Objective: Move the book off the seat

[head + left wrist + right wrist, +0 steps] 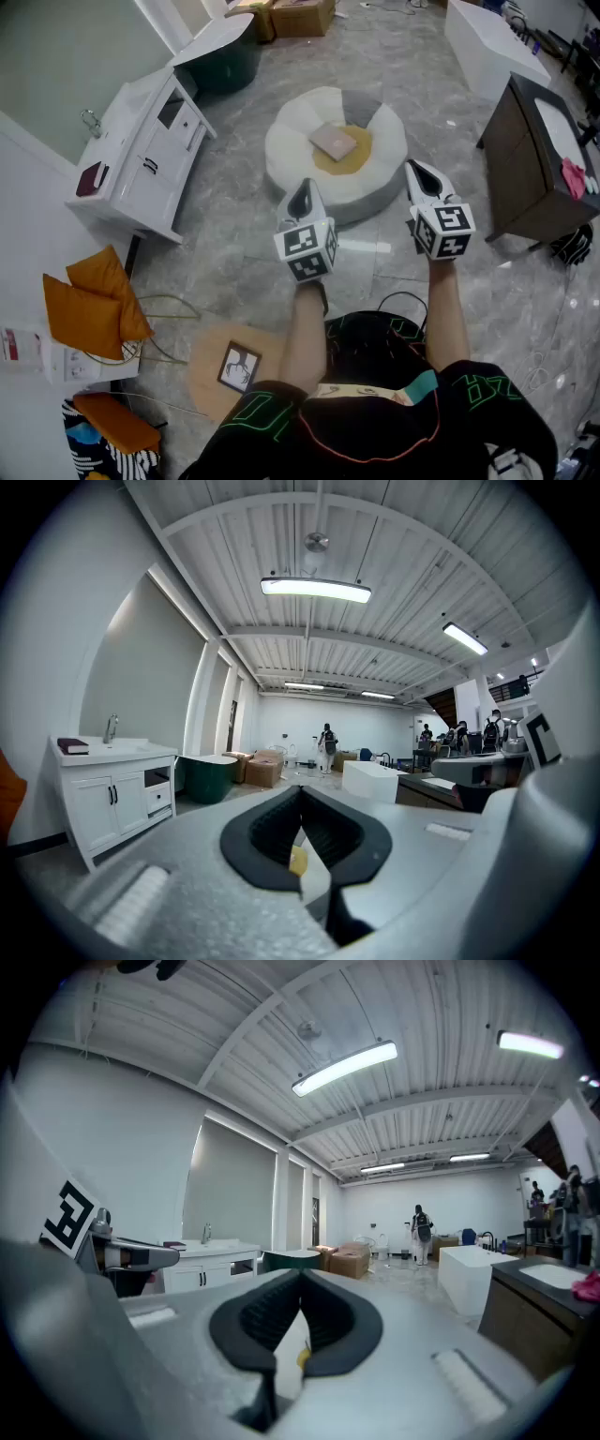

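Nearest, both tools are held out level in front of the person, side by side and apart. The left gripper point(302, 190) has its jaws pressed together with nothing between them, as its own view confirms point(301, 799). The right gripper point(418, 172) is likewise closed and empty point(300, 1283). Neither touches anything.

Just beyond them on the marble floor sits the round cushion seat point(292, 141), in white and grey segments with a yellow centre. The book point(333, 142) lies flat on that centre, turned cornerwise.

It looks thin, light and fairly stiff, though from this height I cannot tell a hard cover from a soft one. The padding should give, so a lower jaw could probably be pushed under the near corner or edge to pinch the whole block. A smooth cover may slip, so a deep bite would be safer, and the jaws must open first.
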A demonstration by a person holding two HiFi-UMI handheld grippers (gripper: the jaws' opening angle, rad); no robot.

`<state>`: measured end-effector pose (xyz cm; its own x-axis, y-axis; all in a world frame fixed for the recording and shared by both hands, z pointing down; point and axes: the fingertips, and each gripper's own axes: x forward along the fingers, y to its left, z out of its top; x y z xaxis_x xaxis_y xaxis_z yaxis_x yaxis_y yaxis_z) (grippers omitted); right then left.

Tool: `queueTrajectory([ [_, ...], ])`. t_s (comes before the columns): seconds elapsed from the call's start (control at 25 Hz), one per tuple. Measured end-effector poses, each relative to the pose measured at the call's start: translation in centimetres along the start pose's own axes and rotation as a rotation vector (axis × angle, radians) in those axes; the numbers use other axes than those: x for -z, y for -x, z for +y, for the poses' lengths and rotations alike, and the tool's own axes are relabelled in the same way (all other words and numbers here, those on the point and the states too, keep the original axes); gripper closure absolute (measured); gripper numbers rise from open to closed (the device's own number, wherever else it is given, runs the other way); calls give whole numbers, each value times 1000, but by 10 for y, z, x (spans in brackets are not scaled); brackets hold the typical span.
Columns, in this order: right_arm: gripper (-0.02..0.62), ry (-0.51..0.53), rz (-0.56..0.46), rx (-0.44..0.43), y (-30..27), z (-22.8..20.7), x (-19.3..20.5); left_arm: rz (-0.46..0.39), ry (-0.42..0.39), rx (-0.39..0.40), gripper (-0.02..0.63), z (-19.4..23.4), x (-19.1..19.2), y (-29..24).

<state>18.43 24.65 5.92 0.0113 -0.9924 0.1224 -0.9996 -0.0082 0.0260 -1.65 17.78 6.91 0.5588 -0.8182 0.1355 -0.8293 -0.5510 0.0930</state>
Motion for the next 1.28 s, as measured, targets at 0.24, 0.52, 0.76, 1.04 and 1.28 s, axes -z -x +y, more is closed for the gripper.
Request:
queueTrajectory([
  [0.24,592,-42,-30,8,-9,-7,-2,16,13,-9,595,4,3,-5],
  [0.52,592,-88,-2,-5,-24,-8,14,45,39,-15,595,10,15,-4],
  [0.76,592,-144,35,-42,-61,2,34,93,60,-35,595,40,33,-26],
  [1.04,592,-158,109,42,-102,-53,62,165,110,-15,595,46,65,-107],
  [1.28,592,-190,185,99,-168,-87,80,247,145,29,595,55,85,-194],
])
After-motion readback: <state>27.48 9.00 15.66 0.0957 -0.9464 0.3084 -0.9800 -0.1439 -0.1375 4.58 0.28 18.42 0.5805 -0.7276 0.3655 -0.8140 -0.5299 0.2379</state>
